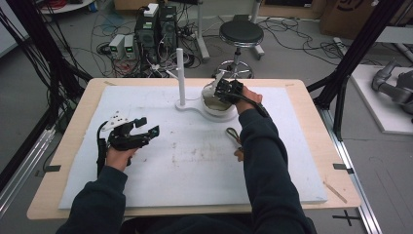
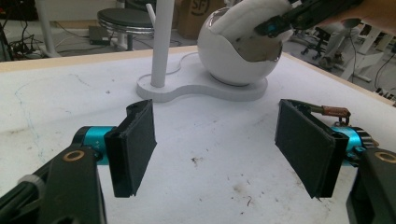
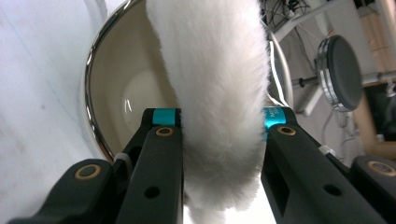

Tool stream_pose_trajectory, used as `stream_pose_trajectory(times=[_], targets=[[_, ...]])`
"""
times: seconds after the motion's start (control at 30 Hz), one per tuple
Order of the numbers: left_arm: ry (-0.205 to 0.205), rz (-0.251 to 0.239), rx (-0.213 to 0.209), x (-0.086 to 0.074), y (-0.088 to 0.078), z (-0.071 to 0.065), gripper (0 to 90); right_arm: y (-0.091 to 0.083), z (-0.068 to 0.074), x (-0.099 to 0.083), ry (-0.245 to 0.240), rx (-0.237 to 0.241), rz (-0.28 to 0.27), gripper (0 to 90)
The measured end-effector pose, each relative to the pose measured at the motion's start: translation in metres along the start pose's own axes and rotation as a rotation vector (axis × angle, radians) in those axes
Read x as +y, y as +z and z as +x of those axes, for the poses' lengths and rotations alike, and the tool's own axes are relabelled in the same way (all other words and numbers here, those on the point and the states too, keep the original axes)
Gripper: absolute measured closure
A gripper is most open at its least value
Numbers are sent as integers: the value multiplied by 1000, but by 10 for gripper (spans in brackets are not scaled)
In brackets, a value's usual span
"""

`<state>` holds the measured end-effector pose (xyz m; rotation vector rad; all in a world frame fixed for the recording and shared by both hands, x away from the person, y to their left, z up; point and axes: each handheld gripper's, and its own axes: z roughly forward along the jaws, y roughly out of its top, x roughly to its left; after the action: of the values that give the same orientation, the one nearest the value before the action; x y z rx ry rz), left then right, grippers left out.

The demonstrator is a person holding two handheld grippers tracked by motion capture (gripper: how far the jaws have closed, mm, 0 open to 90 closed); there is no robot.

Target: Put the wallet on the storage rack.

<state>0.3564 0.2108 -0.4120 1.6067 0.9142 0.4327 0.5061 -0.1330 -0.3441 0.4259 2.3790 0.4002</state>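
— Sleeves (image 1: 265, 161) come in from the bottom of the high view, nearest us. What is the right gripper (image 1: 228, 90) doing up at the centre top?

— Its fingers (image 3: 161, 154) are clamped on a white fluffy pad (image 3: 219, 88), held right over the mouth of the bowl (image 1: 219, 106). I'd say the pad is for wiping the inside, or is being dropped in or lifted out; I can't tell which.

— And the bowl sits still for that?

— It rests on a white base (image 1: 192, 107) that also carries an upright post (image 1: 180, 75), likely so it can't slide on the counter (image 1: 195, 161).

— The left gripper (image 1: 141, 132)?

— Left of centre, fingers (image 2: 135, 147) spread wide, nothing between them, parked well apart from the bowl, probably just keeping out of the way.

— That thing beside the right sleeve?

— A small looped clip (image 1: 234, 134), lying on the counter.
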Motion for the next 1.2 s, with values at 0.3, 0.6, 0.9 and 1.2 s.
stream_pose_trajectory(times=[0.3, 0.6, 0.9, 1.2], targets=[[-8, -7, -2, 1, -2, 1, 288, -12, -10, -30, 339, 73, -213, 481], [-2, -18, 1, 2, -4, 1, 288, -42, -18, -84, 520, 76, -362, 423], [-2, -16, -3, 1, -3, 2, 288, -68, -4, -125, 583, 81, -404, 364], [4, -15, -1, 1, -6, 2, 288, -73, 18, -167, 668, 74, -425, 353]])
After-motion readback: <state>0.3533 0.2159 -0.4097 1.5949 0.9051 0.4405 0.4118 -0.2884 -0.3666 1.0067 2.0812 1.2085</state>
